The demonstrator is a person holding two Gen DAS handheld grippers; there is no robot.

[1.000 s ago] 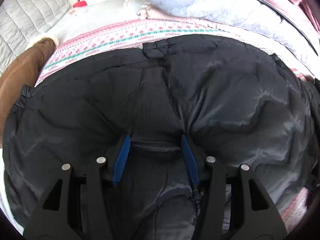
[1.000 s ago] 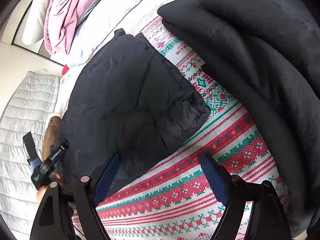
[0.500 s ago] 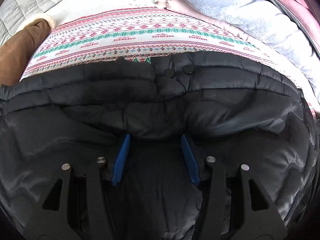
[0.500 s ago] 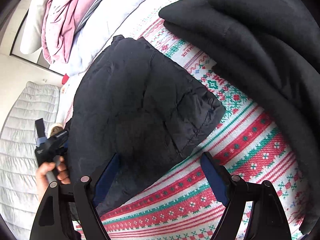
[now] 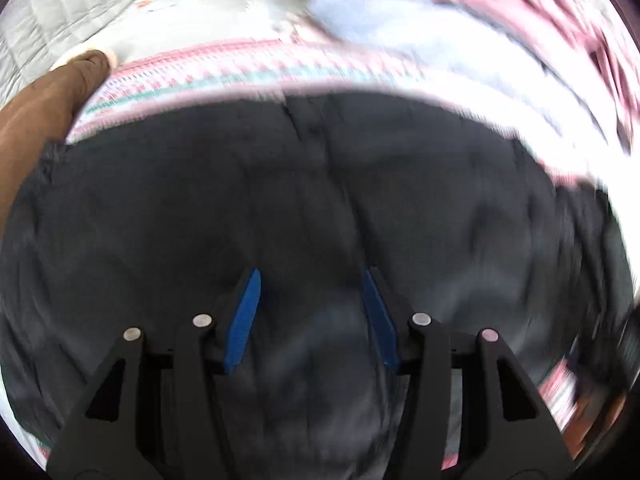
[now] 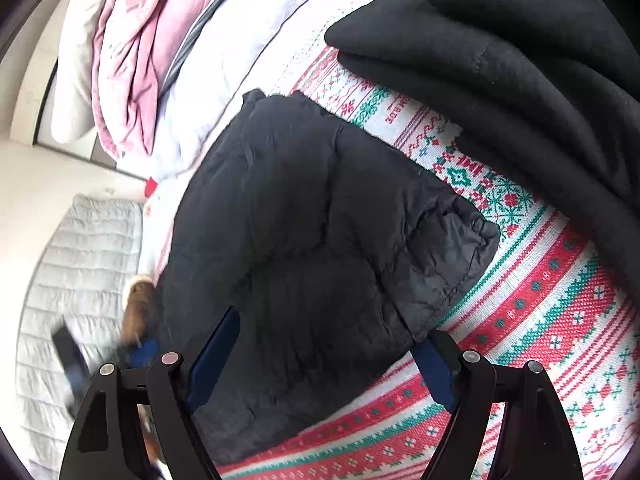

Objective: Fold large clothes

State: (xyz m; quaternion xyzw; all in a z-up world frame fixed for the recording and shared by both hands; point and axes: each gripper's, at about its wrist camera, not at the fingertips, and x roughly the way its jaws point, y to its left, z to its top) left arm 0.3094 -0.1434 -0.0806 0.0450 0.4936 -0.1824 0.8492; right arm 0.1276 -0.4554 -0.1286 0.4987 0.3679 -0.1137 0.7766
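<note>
Plainly soft, slick, springy — we would take the puffer jacket (image 6: 320,248) by its hem. Right gripper (image 6: 320,360) spread, empty; left gripper (image 5: 310,312) seemingly bunching fabric, blurred.

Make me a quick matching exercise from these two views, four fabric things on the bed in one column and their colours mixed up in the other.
Things:
1. puffer jacket
2. patterned blanket
3. bunched duvet
4. quilted mat

Colours:
A. pink
B. light grey
C. black
D. red, green and white

Pairs: 1-C, 2-D, 3-A, 4-B
</note>
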